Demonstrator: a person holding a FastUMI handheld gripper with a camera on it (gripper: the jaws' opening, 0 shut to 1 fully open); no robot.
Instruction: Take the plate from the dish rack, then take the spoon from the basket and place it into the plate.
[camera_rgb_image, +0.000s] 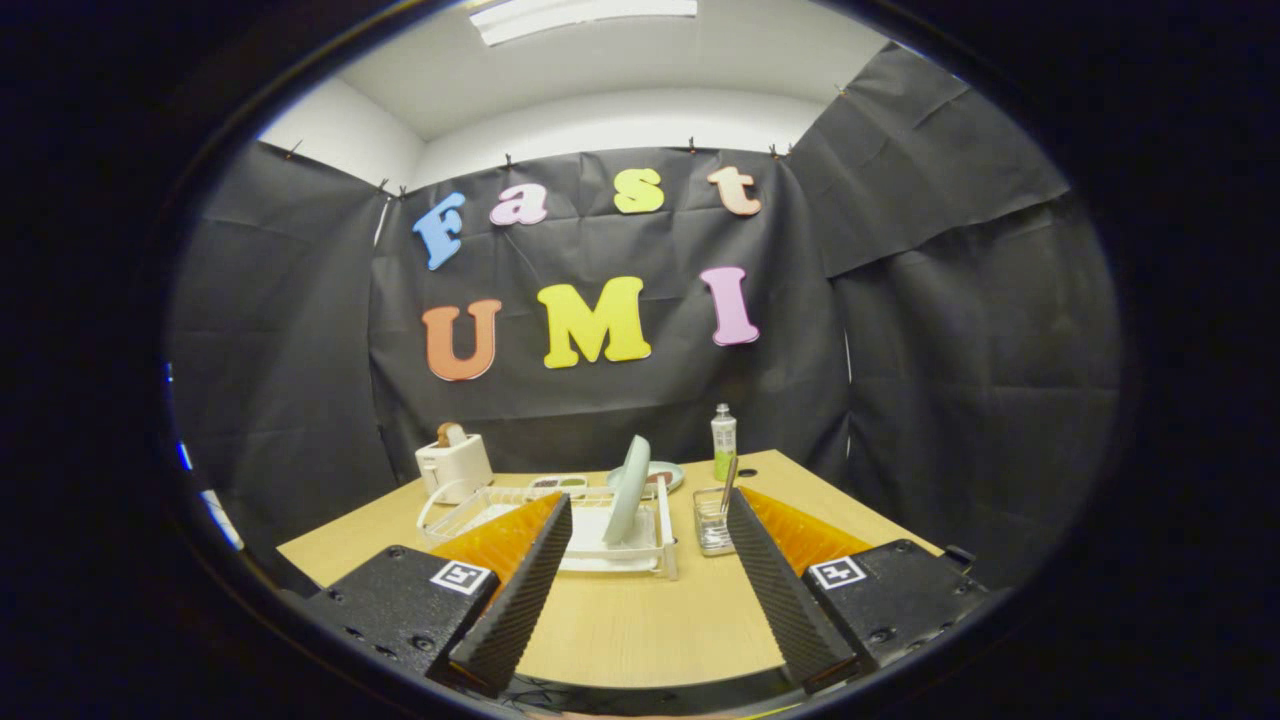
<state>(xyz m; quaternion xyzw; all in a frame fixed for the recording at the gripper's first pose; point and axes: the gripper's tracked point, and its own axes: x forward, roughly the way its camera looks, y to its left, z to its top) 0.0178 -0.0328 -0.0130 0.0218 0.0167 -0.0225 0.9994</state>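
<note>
Gripper (648, 570) fingers are spread wide with nothing between them, hovering over the wooden table (640, 620). Just beyond them the pale plate (628, 490) stands on edge in the white dish rack (590, 525). It looks stiff, slick and breakable, so I'd pinch its top rim. The spoon (729, 482) sits upright in the clear basket (711, 522) by the right finger.

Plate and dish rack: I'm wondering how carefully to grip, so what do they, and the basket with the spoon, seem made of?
Gripper open, short of everything.
Plate: likely ceramic or melamine; pale, smooth, faintly glossy.
Dish rack: probably white plastic; matte moulded rails.
Basket: looks like clear plastic or wire mesh; see-through.
Spoon: apparently metal; thin greyish handle.
</note>
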